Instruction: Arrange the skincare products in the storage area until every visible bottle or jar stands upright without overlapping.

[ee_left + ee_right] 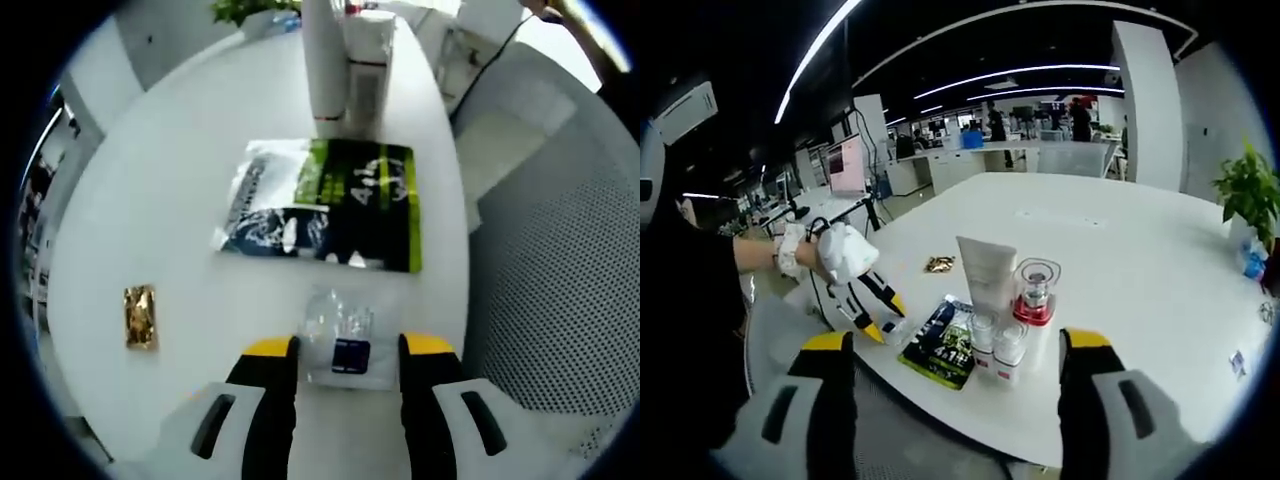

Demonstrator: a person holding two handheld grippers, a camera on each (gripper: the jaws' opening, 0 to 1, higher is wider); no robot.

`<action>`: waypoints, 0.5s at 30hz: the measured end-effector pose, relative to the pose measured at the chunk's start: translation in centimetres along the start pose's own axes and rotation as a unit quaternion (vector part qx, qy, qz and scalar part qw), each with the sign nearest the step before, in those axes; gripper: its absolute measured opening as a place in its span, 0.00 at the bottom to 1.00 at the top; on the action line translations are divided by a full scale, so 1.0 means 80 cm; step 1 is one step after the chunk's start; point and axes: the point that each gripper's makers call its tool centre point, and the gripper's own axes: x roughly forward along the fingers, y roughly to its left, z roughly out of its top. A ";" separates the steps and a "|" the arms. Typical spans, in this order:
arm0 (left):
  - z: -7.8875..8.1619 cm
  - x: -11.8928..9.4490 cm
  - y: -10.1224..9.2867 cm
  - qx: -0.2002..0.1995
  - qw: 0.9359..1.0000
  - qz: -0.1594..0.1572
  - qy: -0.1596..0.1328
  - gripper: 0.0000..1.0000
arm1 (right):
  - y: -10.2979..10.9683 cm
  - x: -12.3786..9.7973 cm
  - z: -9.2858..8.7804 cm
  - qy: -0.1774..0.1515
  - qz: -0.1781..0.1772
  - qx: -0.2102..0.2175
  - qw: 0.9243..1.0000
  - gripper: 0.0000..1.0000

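Note:
My left gripper (pixel 349 347) is open, low over the white table (pixel 180 200). A small clear packet with a blue label (pixel 345 340) lies between its yellow-tipped jaws. Beyond it a green and black sachet pack (pixel 325 205) lies flat. Behind that stand a white tube (pixel 322 60) and a boxy bottle (pixel 368 65). In the right gripper view, my right gripper (pixel 958 340) is open and off the table's edge. It faces the upright white tube (pixel 988 272), a clear bottle with a red collar (pixel 1036 290) and two small bottles (pixel 997 345). A gloved hand holds the left gripper (pixel 883 318) beside the sachet pack (pixel 943 345).
A small gold packet (pixel 140 316) lies to the left on the table, also seen as the gold packet (pixel 938 264) past the tube. A grey mesh chair (pixel 570 280) stands by the table's right edge. A potted plant (pixel 1250 190) is at the far right.

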 end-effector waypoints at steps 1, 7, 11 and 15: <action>0.000 0.000 0.000 -0.001 1.000 0.001 -0.004 0.37 | -0.001 0.001 0.000 0.001 -0.001 0.000 1.000 0.85; 0.001 0.000 -0.001 0.015 0.999 -0.005 -0.032 0.37 | -0.002 0.010 -0.003 0.011 0.000 0.003 1.000 0.85; 0.002 0.001 -0.001 0.014 0.999 -0.007 -0.031 0.38 | -0.004 0.012 -0.003 0.015 0.000 0.003 1.000 0.84; 0.002 0.001 0.002 0.005 0.999 -0.003 -0.036 0.43 | -0.009 0.013 -0.002 0.016 -0.005 0.006 1.000 0.84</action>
